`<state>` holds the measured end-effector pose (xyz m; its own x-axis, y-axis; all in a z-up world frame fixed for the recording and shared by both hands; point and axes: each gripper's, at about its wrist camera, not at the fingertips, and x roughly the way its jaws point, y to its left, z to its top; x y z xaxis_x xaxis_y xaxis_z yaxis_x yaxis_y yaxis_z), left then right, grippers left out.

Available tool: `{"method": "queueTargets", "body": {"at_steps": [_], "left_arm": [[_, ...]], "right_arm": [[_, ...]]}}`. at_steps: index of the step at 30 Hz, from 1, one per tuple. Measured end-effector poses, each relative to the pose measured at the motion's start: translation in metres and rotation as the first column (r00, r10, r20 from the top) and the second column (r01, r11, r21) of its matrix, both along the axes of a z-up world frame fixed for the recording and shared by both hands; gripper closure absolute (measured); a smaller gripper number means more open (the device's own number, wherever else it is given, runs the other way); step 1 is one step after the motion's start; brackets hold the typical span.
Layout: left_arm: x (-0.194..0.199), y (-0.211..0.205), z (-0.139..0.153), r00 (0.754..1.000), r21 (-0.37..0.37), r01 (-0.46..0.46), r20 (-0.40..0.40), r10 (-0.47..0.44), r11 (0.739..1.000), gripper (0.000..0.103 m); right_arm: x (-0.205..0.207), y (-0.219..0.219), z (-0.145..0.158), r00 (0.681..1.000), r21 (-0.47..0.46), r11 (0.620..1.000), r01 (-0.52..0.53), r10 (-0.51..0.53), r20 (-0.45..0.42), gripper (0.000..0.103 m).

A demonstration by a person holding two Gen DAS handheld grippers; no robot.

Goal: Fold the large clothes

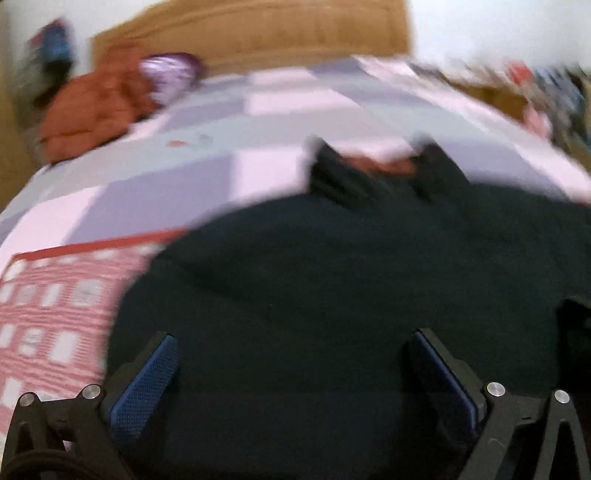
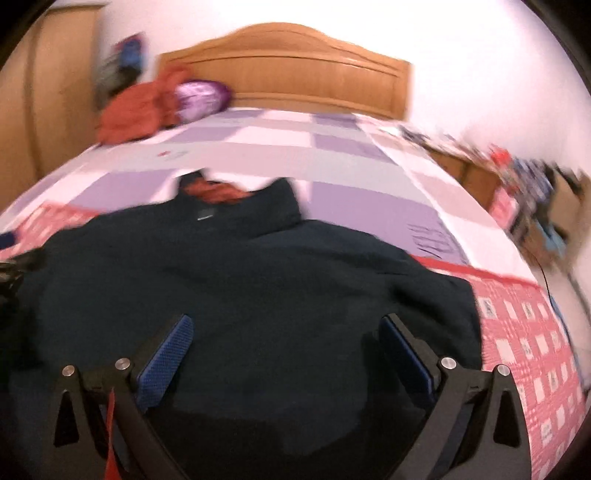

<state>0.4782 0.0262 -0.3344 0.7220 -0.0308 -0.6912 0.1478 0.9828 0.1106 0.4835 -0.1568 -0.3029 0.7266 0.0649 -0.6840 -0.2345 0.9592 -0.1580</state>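
The right gripper (image 2: 284,339), its blue-padded jaws spread wide, hangs over a dark jacket (image 2: 240,288) lying flat on the bed (image 2: 351,147), collar toward the headboard (image 2: 295,70).

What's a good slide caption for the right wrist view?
Open right gripper above a dark jacket on the bed.

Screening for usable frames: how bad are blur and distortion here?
Left wrist view: heavy motion blur smears the dark jacket and headboard. Right wrist view: milder blur, strong fisheye bending of the bed, dark corner vignetting; open right gripper stays sharp.
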Motion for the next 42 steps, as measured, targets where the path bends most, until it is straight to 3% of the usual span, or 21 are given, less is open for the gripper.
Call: {"method": "queueTargets", "body": {"at_steps": [2, 4, 6, 7, 8, 11, 15, 17, 20, 22, 23, 24, 26, 29, 33, 35, 36, 37, 38, 40, 42], "left_arm": [[-0.002, 0.001, -0.018, 1.000, 0.036, 0.017, -0.018, -0.016, 0.999, 0.000], [0.000, 0.022, -0.024, 1.000, -0.011, -0.006, -0.017, 0.006, 1.000, 0.000], [0.002, 0.037, -0.023, 1.000, -0.011, -0.028, -0.010, 0.028, 1.000, 0.000], [-0.001, 0.045, -0.021, 0.999, -0.012, -0.035, -0.014, 0.035, 0.999, 0.000], [-0.004, 0.050, -0.018, 0.999, -0.010, -0.037, -0.016, 0.037, 0.999, 0.000], [-0.008, 0.049, -0.002, 0.999, 0.020, -0.045, 0.007, 0.045, 0.999, 0.000], [0.010, 0.026, 0.028, 0.996, -0.022, 0.019, 0.086, -0.017, 1.000, 0.000], [0.042, 0.009, 0.026, 0.999, -0.025, 0.016, 0.040, -0.015, 1.000, 0.000], [0.092, 0.008, -0.004, 0.989, -0.012, -0.063, -0.136, 0.060, 0.998, 0.000], [0.101, 0.018, -0.018, 0.980, -0.072, -0.082, -0.186, 0.067, 0.994, 0.000], [0.100, 0.024, -0.021, 0.981, -0.085, -0.089, -0.181, 0.072, 0.992, 0.000], [0.097, 0.025, -0.022, 0.981, -0.082, -0.085, -0.179, 0.070, 0.993, 0.000], [0.089, 0.026, -0.023, 0.983, -0.065, -0.077, -0.170, 0.065, 0.995, 0.000], [0.072, 0.025, -0.018, 0.984, -0.059, -0.111, -0.145, 0.101, 0.992, 0.000], [0.032, 0.022, -0.008, 0.991, -0.083, -0.108, -0.094, 0.100, 0.991, 0.000], [0.005, 0.021, -0.011, 0.992, -0.051, -0.088, -0.095, 0.082, 0.995, 0.000], [-0.007, 0.023, -0.015, 0.991, -0.036, -0.079, -0.109, 0.075, 0.996, 0.000], [-0.018, 0.027, -0.019, 0.989, -0.030, -0.071, -0.131, 0.067, 0.997, 0.000], [-0.031, 0.036, -0.026, 0.983, -0.016, -0.073, -0.167, 0.070, 0.997, 0.000], [-0.046, 0.051, -0.037, 0.968, 0.039, -0.108, -0.224, 0.114, 0.993, 0.000], [-0.070, 0.077, -0.039, 0.954, 0.001, -0.162, -0.255, 0.157, 0.987, 0.000]], "right_arm": [[-0.005, 0.009, -0.022, 0.998, -0.129, 0.990, -0.057, 0.052, -0.041, 0.002], [-0.005, -0.025, -0.030, 0.998, -0.047, 0.999, -0.010, 0.007, -0.063, 0.002], [-0.003, -0.073, -0.031, 0.986, 0.017, 0.991, 0.135, -0.133, -0.098, 0.001], [-0.003, -0.090, -0.031, 0.984, 0.095, 0.985, 0.141, -0.129, -0.127, 0.001], [-0.005, -0.098, -0.031, 0.982, 0.113, 0.983, 0.147, -0.131, -0.137, 0.001], [-0.014, -0.086, -0.017, 0.990, -0.005, 0.994, 0.109, -0.109, -0.090, 0.001], [-0.010, -0.069, 0.021, 0.992, 0.048, 0.993, 0.110, -0.112, 0.053, 0.001], [0.010, -0.052, 0.028, 0.994, 0.049, 0.995, 0.089, -0.092, 0.056, 0.001], [0.060, -0.031, 0.013, 0.992, -0.013, 0.995, 0.099, -0.100, -0.073, 0.002], [0.082, -0.058, -0.004, 0.972, -0.043, 0.980, 0.195, -0.198, -0.127, 0.002], [0.084, -0.085, -0.009, 0.954, 0.021, 0.965, 0.260, -0.253, -0.159, 0.001], [0.081, -0.119, -0.013, 0.936, 0.118, 0.939, 0.324, -0.300, -0.184, 0.001], [0.071, -0.147, -0.014, 0.925, 0.158, 0.920, 0.358, -0.327, -0.192, 0.002], [0.048, -0.157, -0.002, 0.903, 0.068, 0.904, 0.421, -0.411, -0.127, 0.002], [0.001, -0.130, 0.015, 0.945, 0.127, 0.936, 0.328, -0.323, -0.059, 0.002], [-0.020, -0.114, 0.014, 0.968, 0.089, 0.964, 0.250, -0.248, -0.036, 0.002], [-0.028, -0.109, 0.003, 0.974, 0.005, 0.975, 0.222, -0.221, -0.039, 0.002], [-0.033, -0.114, -0.004, 0.970, -0.025, 0.972, 0.234, -0.235, -0.055, 0.002], [-0.038, -0.133, -0.009, 0.960, 0.026, 0.963, 0.268, -0.265, -0.091, 0.002], [-0.045, -0.170, -0.013, 0.906, 0.034, 0.916, 0.400, -0.389, -0.164, 0.002], [-0.065, -0.194, -0.004, 0.887, 0.095, 0.890, 0.446, -0.425, -0.180, 0.002]]}}
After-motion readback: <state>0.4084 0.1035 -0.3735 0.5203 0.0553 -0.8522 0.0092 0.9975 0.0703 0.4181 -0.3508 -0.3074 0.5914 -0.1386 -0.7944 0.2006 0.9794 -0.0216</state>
